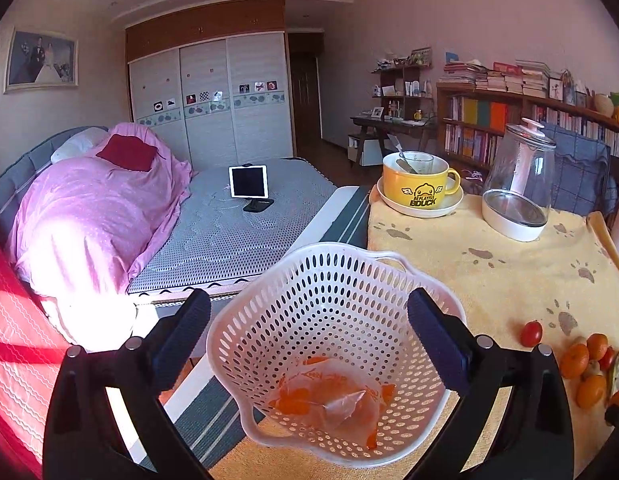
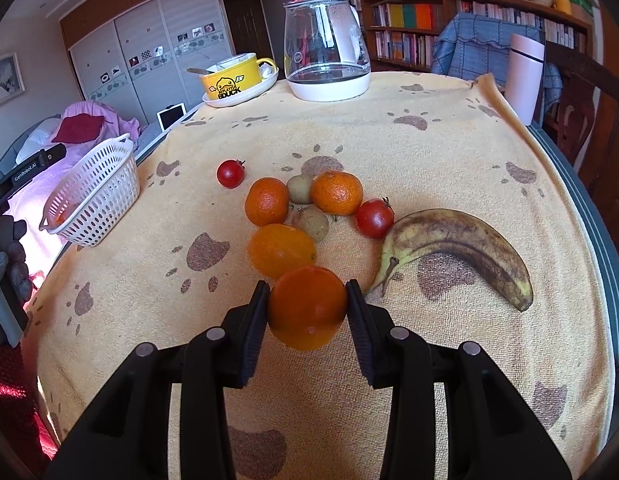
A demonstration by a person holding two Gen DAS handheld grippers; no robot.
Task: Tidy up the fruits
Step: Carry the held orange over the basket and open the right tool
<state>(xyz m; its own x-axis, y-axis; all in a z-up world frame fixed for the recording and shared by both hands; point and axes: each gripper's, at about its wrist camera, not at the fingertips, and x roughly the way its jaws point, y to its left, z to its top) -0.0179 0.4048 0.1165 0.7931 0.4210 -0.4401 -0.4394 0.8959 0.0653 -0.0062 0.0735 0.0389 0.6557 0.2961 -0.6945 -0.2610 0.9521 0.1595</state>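
Right claw (image 2: 307, 308) pinching an orange (image 2: 307, 314), pads flat on both its sides, lifted clear of the cloth near the table's front edge. Left claw (image 1: 309, 344) spread wide, fingers either side of the white basket (image 1: 437, 304) without gripping; basket overhangs the table's left edge, a crumpled plastic bag (image 1: 329, 396) inside.

Step, as I judge it: carry the orange left and release low into the basket, so it neither bounces nor tips it.

Other oranges, two tomatoes, kiwis and a banana (image 2: 457, 244) sit mid-table. Route left looks open; kettle (image 2: 327, 52) and yellow mug (image 2: 229, 78) stand at the far edge.
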